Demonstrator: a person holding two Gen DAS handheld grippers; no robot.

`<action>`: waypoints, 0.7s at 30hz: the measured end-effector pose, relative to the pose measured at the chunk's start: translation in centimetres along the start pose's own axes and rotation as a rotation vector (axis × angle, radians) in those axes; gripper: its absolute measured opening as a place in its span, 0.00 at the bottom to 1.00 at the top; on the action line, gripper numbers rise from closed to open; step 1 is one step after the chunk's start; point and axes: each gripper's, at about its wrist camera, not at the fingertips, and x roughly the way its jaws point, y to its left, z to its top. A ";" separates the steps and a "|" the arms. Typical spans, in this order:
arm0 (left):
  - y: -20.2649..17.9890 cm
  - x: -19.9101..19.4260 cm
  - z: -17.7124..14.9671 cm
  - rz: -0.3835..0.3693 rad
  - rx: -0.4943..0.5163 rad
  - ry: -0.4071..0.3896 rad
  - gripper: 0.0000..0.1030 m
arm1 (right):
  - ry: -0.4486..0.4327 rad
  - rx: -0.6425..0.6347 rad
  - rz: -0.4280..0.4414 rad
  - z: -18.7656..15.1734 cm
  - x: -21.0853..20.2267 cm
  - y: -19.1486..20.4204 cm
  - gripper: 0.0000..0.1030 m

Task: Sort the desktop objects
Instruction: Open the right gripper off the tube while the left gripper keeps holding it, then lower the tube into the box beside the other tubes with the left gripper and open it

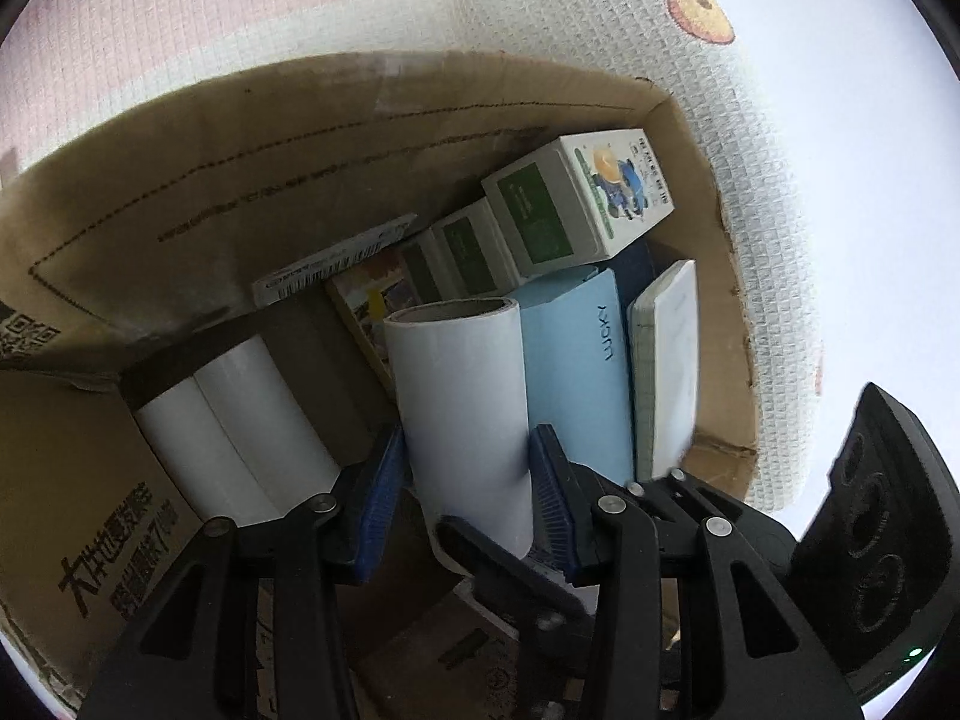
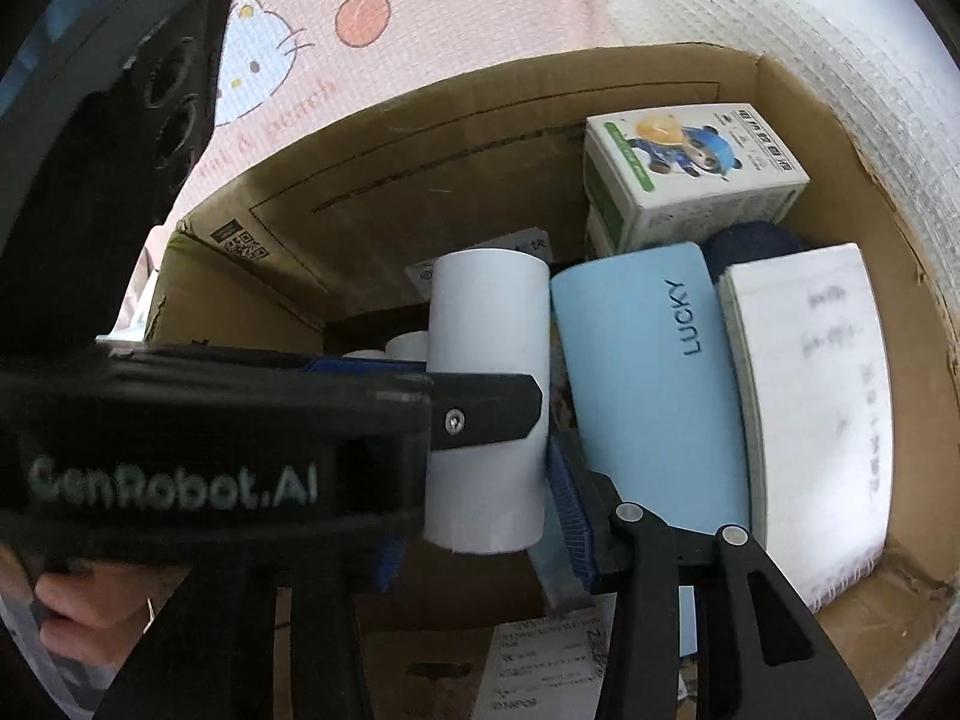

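My left gripper is shut on a white paper roll and holds it upright inside a brown cardboard box. The roll also shows in the right wrist view, with the left gripper's black body across it. Right of the roll stand a light blue "LUCKY" book and a white notebook. Another white roll stands at the left. My right gripper is beside the held roll; its blue right finger shows, the left one is hidden.
White and green cartons lie stacked at the box's back right, with a flat printed pack and a slim white box beside them. The box stands on a pink and white cartoon-print cloth.
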 end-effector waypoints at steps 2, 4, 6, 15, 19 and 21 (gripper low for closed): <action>0.4 0.0 0.3 0.065 -0.006 -0.023 0.45 | 0.001 0.007 0.019 -0.3 -0.4 -0.1 0.31; 1.1 0.3 0.6 0.051 -0.045 -0.002 0.45 | -0.013 0.002 -0.002 -0.5 -1.1 -0.2 0.30; 1.3 0.4 0.9 0.035 -0.063 0.008 0.45 | -0.021 -0.007 -0.018 -0.6 -1.6 -0.3 0.30; 1.7 2.5 1.6 0.157 -0.126 0.041 0.45 | -0.081 -0.023 -0.156 -1.3 -4.4 -0.5 0.30; 1.7 2.8 1.6 0.224 -0.156 0.005 0.45 | -0.090 -0.066 -0.235 -1.7 -5.1 0.3 0.30; 1.6 3.1 1.7 0.274 -0.176 -0.002 0.45 | -0.091 -0.093 -0.275 -2.4 -5.5 0.1 0.30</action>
